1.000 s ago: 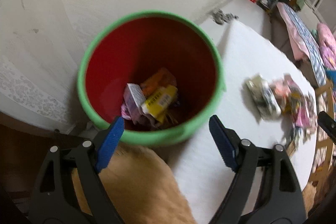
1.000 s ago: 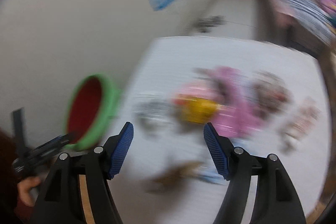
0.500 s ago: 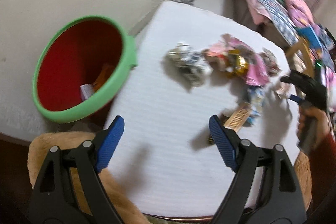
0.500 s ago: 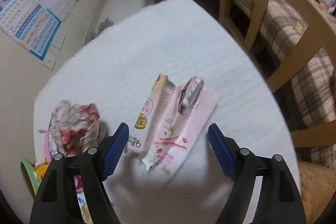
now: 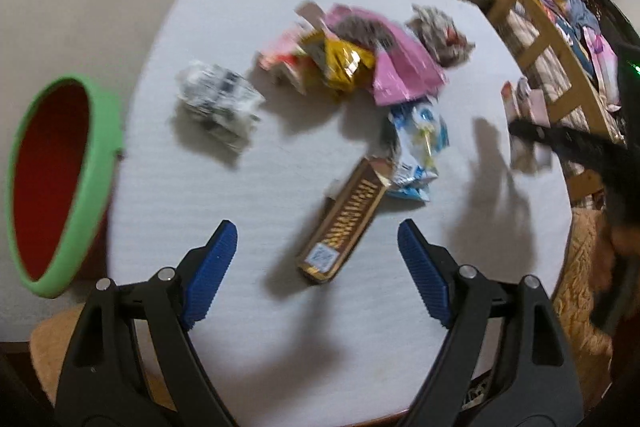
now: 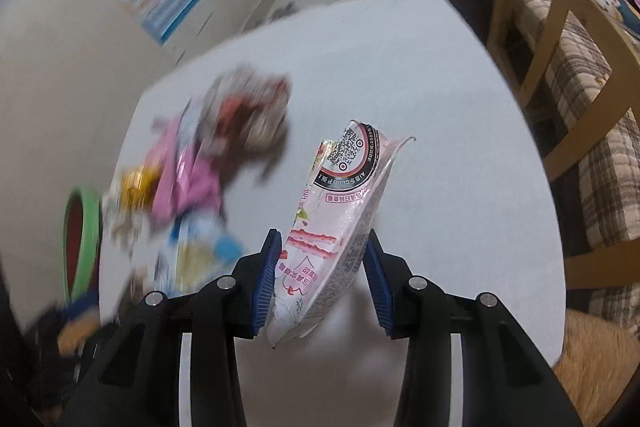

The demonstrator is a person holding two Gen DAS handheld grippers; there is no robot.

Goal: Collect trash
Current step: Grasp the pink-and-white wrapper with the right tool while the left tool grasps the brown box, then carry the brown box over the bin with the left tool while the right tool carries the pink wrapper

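Above the white table [image 6: 420, 75], your right gripper [image 6: 322, 275] now clamps the pink wrapper [image 6: 336, 219] it only straddled half a second ago, so one more piece can go to the bin [image 5: 60, 183]. Your left gripper [image 5: 316, 267] hangs spread and empty over roughly seven loose wrappers, including one brown box [image 5: 346, 219].

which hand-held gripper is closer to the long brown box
Left. The left hand-held gripper hangs open just over the long brown box; the right hand-held gripper grips a pink wrapper elsewhere.
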